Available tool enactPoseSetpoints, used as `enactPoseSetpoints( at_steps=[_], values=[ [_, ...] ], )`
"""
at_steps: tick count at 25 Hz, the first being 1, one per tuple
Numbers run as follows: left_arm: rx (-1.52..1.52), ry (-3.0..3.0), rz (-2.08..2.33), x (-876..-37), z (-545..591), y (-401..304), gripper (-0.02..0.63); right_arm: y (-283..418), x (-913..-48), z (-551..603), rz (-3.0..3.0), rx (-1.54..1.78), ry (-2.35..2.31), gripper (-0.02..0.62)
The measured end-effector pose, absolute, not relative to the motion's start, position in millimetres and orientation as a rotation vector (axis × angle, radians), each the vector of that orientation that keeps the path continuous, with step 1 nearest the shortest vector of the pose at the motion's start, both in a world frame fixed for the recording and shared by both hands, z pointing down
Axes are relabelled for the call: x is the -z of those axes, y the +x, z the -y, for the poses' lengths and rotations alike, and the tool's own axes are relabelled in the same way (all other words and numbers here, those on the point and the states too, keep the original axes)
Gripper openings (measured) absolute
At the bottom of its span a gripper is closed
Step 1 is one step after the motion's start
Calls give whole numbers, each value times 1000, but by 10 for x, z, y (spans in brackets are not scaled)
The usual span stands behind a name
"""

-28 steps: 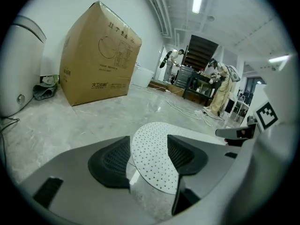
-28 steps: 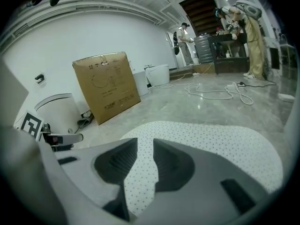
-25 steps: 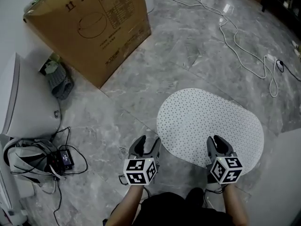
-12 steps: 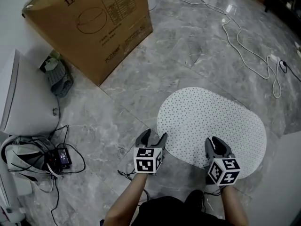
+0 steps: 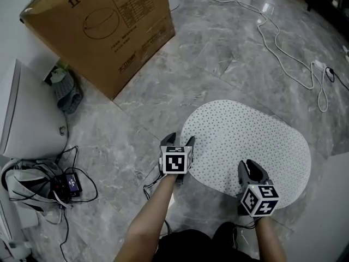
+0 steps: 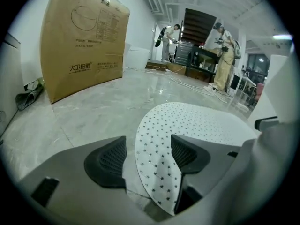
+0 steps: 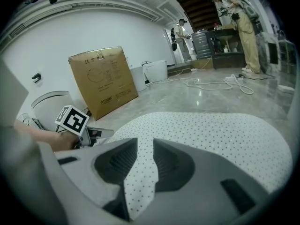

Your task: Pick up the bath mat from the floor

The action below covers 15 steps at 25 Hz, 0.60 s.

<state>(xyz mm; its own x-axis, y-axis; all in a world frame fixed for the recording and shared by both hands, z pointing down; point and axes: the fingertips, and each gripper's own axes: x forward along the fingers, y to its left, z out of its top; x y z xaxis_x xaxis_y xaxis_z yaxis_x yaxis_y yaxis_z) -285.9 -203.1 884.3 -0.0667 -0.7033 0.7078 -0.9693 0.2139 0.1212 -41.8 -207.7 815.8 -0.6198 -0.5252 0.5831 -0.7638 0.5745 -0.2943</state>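
Because the bath mat (image 5: 251,141) is lying flat on the stone floor (image 5: 163,91), well apart from the cardboard box (image 5: 103,31) and on the person's side of it, both tools are being held at its rim rather than over its middle, where there would be nothing to pinch. The left gripper (image 5: 180,140) is sitting at the part of the rim that faces the box. Its jaws have just been opening and are standing wide, with the mat's curved edge lying between the 2 ribbed pads (image 6: 110,161) and neither pad pressing on it. That width is, I judge, giving room to straddle the thin edge before closing. The right gripper (image 5: 250,167) is sitting at the rim farther from the box, its jaws standing at a narrow gap with dotted mat showing through. The pads are not visibly squeezing, so I am reading it as poised rather than gripping. Taking 2 holds apart along 1 edge is probably meant to stop the floppy sheet folding. The mat is resting fully on the floor, so the lift is not yet begun.
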Motion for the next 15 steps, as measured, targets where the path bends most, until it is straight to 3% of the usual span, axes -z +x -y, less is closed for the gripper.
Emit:
enactPoseSetpoints(
  at_steps=[15],
  values=[
    [-629,1513,1679,-9181,2231,-2725,324,-262,-8294,2133,2333,-802,1083,106]
  ],
)
